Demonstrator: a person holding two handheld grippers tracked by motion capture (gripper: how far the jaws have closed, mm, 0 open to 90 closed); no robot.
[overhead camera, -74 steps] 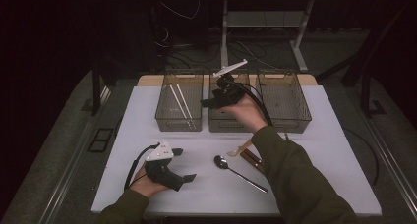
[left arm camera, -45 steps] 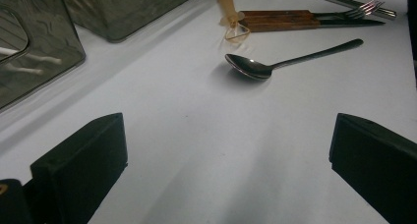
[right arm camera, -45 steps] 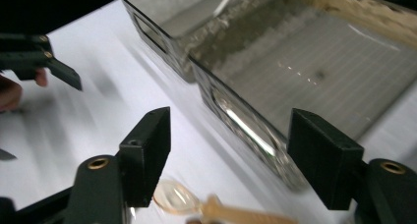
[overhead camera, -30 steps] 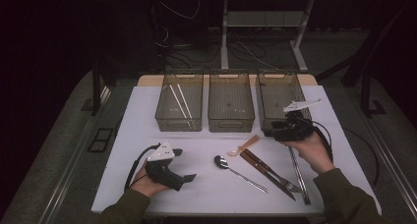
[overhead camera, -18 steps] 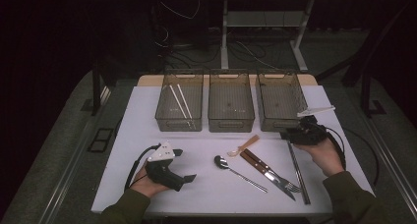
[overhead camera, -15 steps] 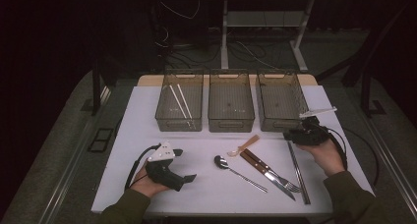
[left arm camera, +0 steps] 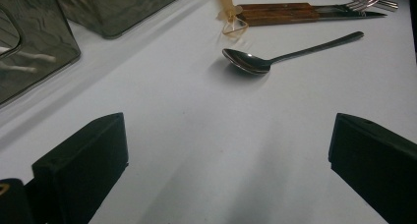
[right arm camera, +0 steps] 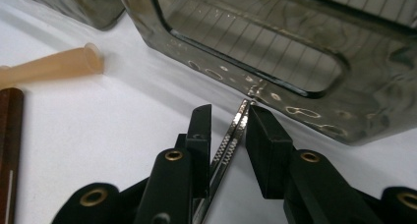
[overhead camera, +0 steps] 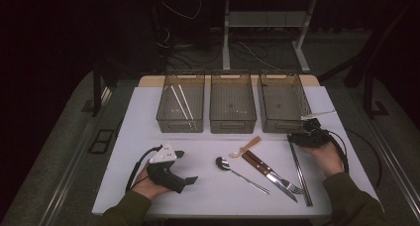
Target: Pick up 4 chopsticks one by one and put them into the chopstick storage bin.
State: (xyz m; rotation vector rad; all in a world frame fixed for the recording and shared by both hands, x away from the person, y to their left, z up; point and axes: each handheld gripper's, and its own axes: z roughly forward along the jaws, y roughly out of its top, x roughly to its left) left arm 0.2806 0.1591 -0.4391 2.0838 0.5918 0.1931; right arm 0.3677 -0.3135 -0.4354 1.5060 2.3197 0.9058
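The right hand-held gripper (overhead camera: 297,137) no longer hovers over the middle bin (overhead camera: 233,103), where it was a couple of seconds back. It now sits low at the right of the desk (overhead camera: 208,196), at the far end of the metal chopsticks (overhead camera: 300,172), just in front of the right bin (overhead camera: 283,102). Its jaws have just been closing, with the chopsticks' tip between them.

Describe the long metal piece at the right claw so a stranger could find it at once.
Start at the three smoky bins at the back of the white table and take the right bin. From its front right corner the pair of metal chopsticks runs toward the person; the right claw has just been closing around its far end. It is plain and thin, lying right of the wood-handled knife and fork.
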